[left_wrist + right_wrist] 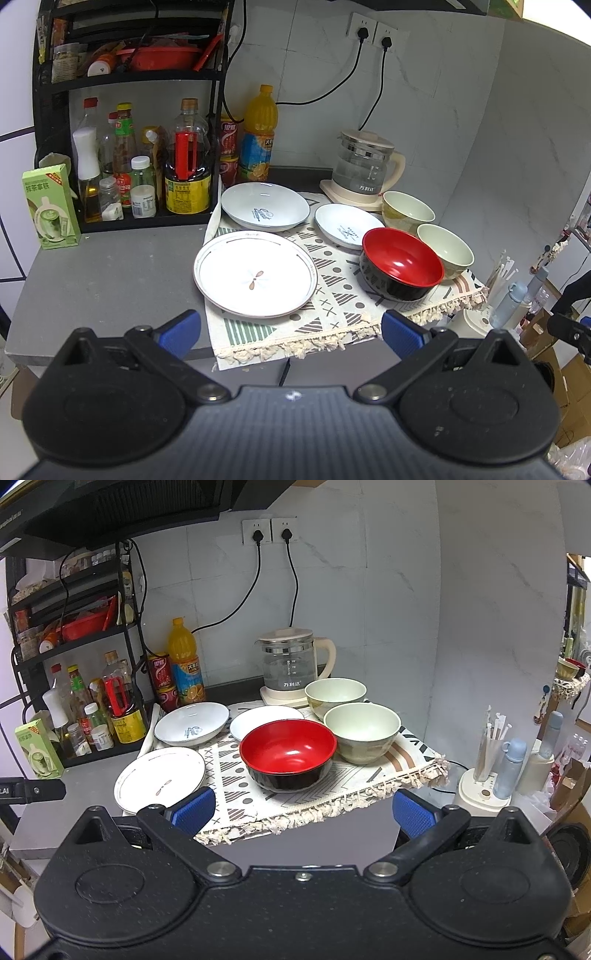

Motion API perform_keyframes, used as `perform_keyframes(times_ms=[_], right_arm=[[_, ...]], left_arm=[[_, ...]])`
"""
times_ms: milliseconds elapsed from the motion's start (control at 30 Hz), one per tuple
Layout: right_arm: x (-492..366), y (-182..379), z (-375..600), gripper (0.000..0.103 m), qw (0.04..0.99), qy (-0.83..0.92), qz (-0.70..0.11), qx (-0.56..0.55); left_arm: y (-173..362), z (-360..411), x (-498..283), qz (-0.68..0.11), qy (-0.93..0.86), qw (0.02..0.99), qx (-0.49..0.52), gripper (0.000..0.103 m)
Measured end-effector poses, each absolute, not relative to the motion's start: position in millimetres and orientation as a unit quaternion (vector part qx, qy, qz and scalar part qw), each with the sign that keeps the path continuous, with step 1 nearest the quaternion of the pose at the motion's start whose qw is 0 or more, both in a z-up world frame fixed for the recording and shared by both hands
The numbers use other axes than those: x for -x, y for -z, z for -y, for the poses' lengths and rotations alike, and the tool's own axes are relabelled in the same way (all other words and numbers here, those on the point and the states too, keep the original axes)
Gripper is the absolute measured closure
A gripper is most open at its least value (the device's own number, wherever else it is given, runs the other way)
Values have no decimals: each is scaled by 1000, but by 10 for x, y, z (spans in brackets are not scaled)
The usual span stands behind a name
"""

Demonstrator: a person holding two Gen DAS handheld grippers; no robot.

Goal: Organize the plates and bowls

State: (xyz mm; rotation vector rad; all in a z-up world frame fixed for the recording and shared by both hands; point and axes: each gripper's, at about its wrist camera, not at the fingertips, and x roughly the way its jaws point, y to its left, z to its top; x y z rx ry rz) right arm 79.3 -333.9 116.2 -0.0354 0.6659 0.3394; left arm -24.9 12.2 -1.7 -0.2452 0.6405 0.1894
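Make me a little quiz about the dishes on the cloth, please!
1. How many bowls stand on the patterned cloth?
2. True or false: the red bowl is stacked inside a pale green bowl.
3. Which plate lies nearest the left gripper: A the flower-marked plate, B the small plate by the kettle?

Key
1. Three: one red, two pale green.
2. False; it stands by itself on the cloth.
3. A.

Both the left gripper and the right gripper are open and hold nothing.

Marble-tiled wall [369, 590], grey countertop [110, 273]
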Motion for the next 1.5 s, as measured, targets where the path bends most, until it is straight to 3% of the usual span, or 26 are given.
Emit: perform_keyframes(times_ms=[700,1500], right_arm=[[-1319,-1050,3489,0,917,-177,-355,32],[-2509,-695,3224,0,902,-160,-400,22]], left_arm=[[-14,122,-402,-331,-124,927,125,0],[260,-79,-1930,-374,-88,914,129,0]])
